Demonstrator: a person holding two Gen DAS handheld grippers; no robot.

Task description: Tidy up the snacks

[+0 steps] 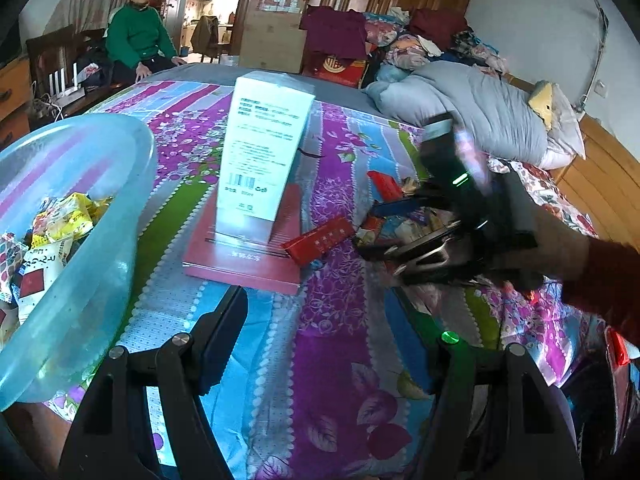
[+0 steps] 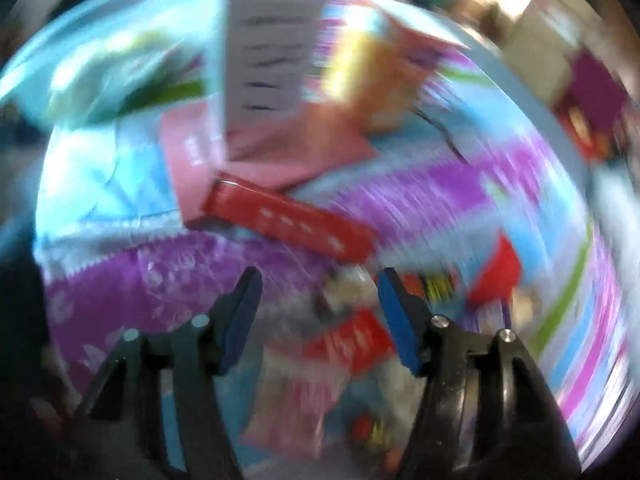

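The left gripper (image 1: 332, 344) stands wide with nothing between its fingers, over the striped floral bedspread (image 1: 336, 320). At ten o'clock a translucent blue basin (image 1: 104, 216) holds snack packets (image 1: 52, 232). A tall white carton (image 1: 266, 152) stands upright on a flat red box (image 1: 244, 256). Beside it, at three o'clock, a long red snack box (image 1: 320, 240) lies flat, its long axis running from eight to two o'clock. The right gripper (image 2: 320, 280) hangs over the loose snack pile (image 2: 352, 344), jaws apart; blur hides detail, but nothing seems gripped.
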